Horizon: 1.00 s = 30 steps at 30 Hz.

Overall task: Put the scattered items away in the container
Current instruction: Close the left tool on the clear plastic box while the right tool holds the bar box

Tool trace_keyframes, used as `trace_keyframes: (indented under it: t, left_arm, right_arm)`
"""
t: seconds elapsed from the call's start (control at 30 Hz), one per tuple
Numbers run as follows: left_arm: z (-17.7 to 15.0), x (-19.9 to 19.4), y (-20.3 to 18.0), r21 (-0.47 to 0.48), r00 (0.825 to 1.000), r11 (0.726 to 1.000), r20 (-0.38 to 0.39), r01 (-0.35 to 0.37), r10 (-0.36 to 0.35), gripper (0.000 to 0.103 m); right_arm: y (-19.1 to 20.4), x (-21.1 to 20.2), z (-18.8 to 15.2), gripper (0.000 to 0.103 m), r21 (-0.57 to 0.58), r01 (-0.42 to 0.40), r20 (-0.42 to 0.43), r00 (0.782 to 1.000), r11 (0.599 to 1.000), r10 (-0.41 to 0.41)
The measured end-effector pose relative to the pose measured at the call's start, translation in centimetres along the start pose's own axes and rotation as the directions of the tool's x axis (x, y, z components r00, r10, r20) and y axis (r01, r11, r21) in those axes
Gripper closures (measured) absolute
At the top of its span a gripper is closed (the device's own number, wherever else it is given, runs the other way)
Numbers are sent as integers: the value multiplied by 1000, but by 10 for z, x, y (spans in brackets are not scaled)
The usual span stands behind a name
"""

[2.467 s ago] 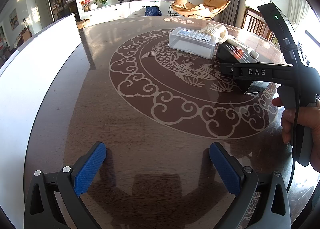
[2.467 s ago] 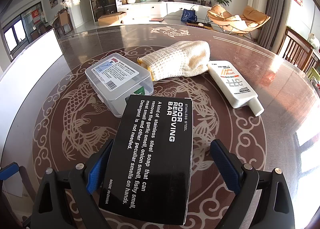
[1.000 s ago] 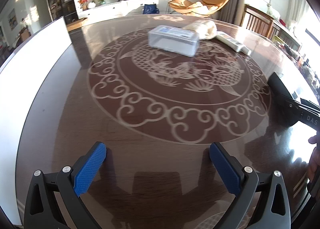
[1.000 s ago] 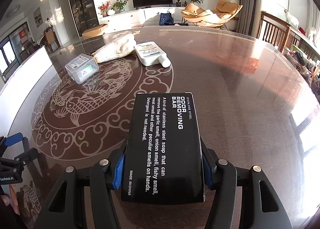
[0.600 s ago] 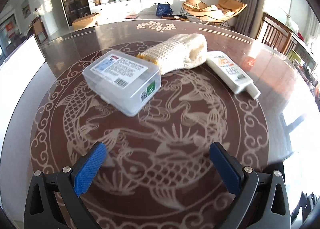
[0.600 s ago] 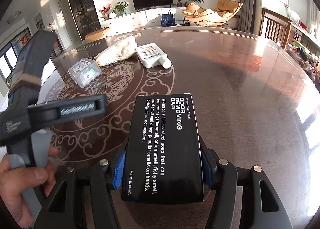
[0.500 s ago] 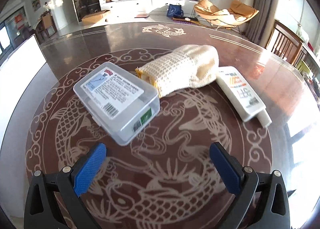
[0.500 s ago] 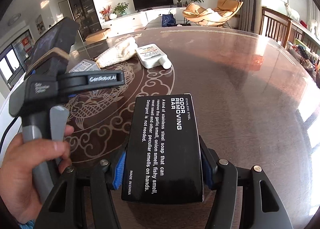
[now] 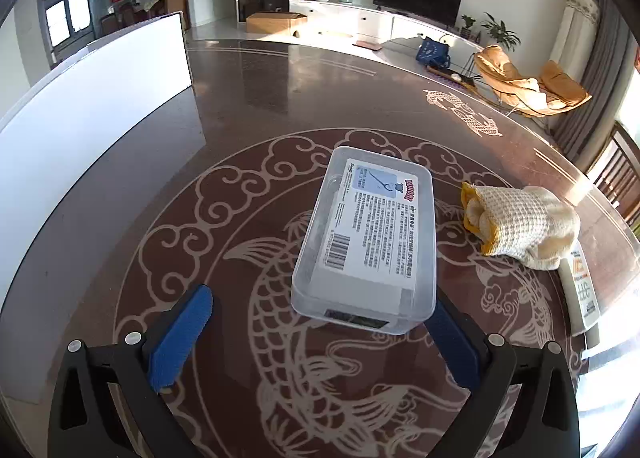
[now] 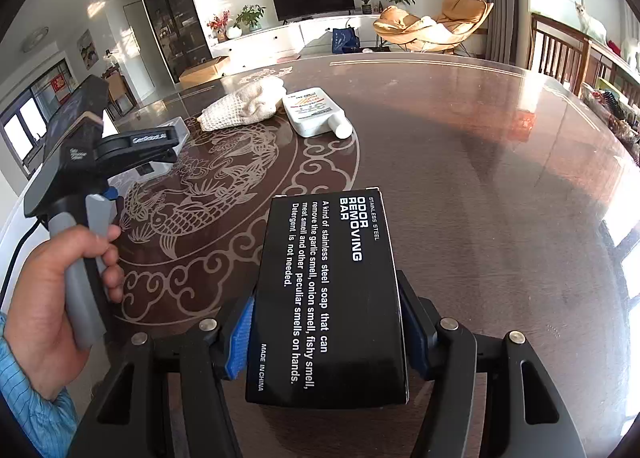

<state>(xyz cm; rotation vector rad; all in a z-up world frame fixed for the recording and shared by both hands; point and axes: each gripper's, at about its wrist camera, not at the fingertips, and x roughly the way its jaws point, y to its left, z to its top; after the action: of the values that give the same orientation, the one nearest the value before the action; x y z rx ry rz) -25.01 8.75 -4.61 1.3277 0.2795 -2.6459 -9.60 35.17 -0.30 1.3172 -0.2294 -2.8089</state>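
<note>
The right gripper (image 10: 326, 332) clamps the black box (image 10: 326, 298) above the table (image 10: 460, 178) — the left gripper (image 9: 316, 332) gapes, the clear case (image 9: 368, 238) at its twelve o'clock.

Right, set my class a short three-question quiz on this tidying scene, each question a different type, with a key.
1. True or false: the right gripper is clamped on the black box.
2. Which lies nearest the left gripper? A clear plastic box; B knitted cloth; C white bottle.
3. Fill in: the left gripper's jaws stand ____.

Key: 1 true; 2 A; 3 open.
</note>
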Motion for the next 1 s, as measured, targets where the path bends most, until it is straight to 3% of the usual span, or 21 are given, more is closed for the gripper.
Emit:
trace_keyframes:
  t: [0.1, 0.23, 0.37, 0.7, 1.0]
  left_arm:
    - [-3, -5, 7, 64, 997, 995, -2, 82, -83, 0]
    - [-2, 3, -13, 154, 1000, 988, -31, 10, -5, 0]
    - [2, 6, -26, 252, 997, 965, -53, 75, -64, 0]
    - [-3, 0, -23, 244, 997, 967, -44, 69, -60, 0]
    - [4, 4, -23, 257, 996, 963, -51, 79, -68, 0]
  right_arm:
    - [1, 1, 0, 40, -6, 8, -2, 1000, 1000, -8]
    - [3, 1, 0, 40, -15, 19, -4, 1000, 1000, -19]
    - [3, 2, 0, 40, -19, 23, -5, 1000, 1000, -23]
    - [4, 2, 0, 40, -28, 34, -8, 999, 999, -34]
    - [14, 5, -1, 36, -88, 88, -24, 996, 992, -90]
